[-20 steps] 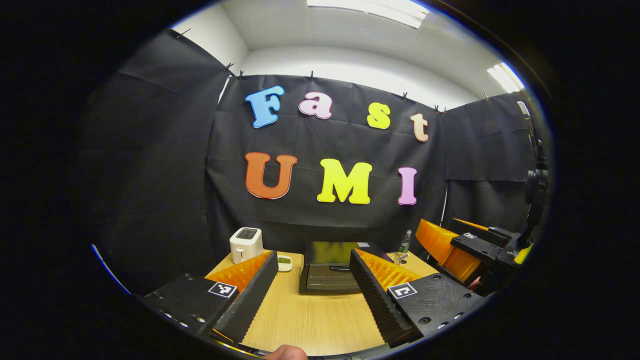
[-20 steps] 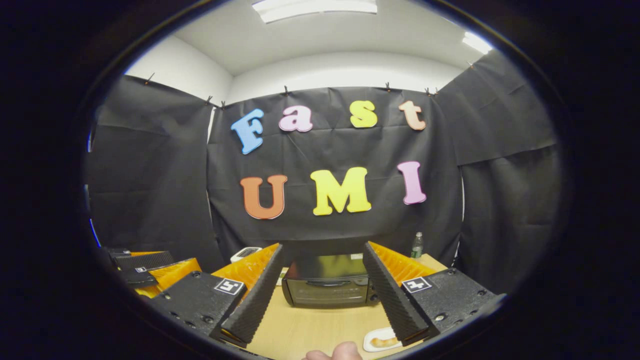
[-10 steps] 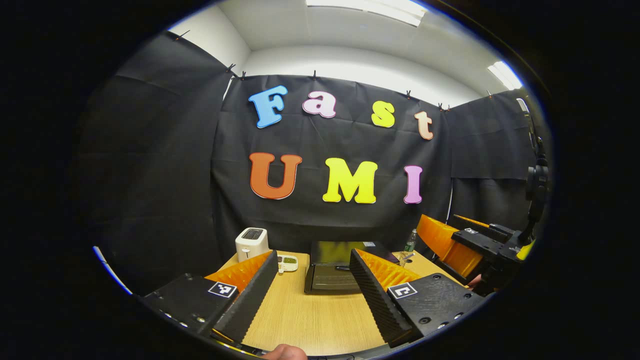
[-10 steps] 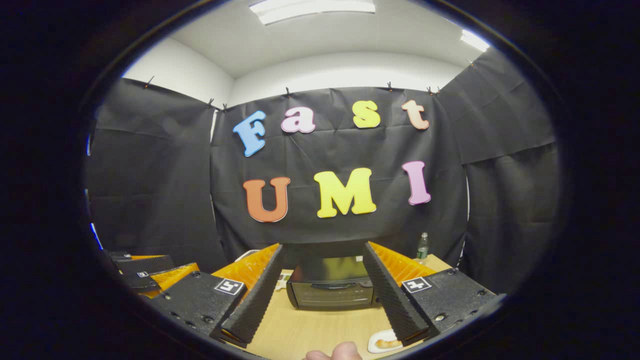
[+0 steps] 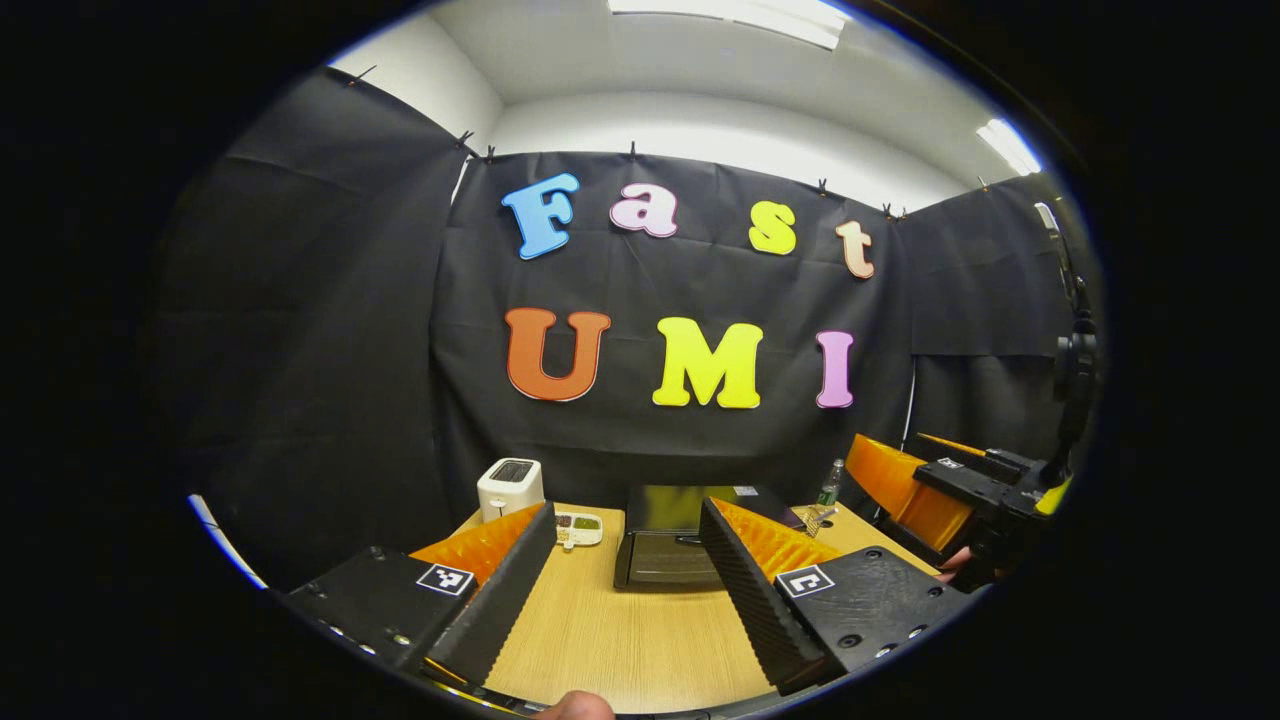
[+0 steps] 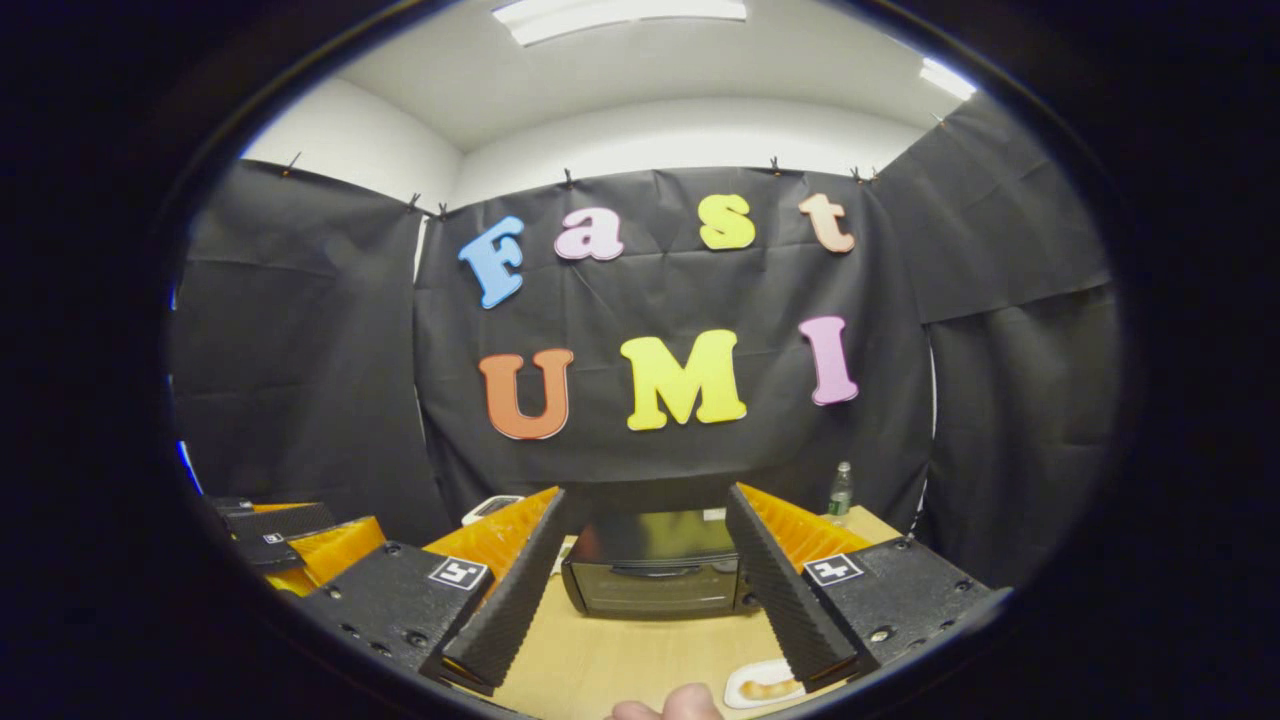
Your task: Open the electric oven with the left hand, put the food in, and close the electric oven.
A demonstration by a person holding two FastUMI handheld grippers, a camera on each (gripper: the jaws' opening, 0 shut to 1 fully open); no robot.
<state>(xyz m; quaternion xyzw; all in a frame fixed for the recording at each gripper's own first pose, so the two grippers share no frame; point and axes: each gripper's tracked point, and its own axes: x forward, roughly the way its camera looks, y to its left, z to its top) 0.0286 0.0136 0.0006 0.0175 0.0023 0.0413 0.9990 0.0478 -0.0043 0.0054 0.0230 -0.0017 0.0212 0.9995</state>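
Black-draped booth with a wooden table (image 5: 640, 640): both hand-held grippers, left (image 5: 625, 590) and right (image 6: 640, 600), hover wide open and empty, facing the closed oven (image 6: 655, 575); food (image 6: 765, 688) waits beside the right.

A black electric oven (image 6: 655, 573) with a dark glass door is seen at 6 o'clock in the right gripper view, set on a light wood-grain worktop (image 5: 625, 640). A white toaster (image 5: 510, 487) is seen at about 7 o'clock in the left gripper view, with a white tray (image 5: 579, 528) holding green patches at its 3 o'clock side, and a clear bottle (image 6: 839, 492) with a green label is found at 4 o'clock in the right gripper view. A white plate (image 6: 760, 684) carrying golden-brown food (image 6: 766, 688) is shown at 5 o'clock in that view, and small black-and-white square markers are borne by the gripper bodies.
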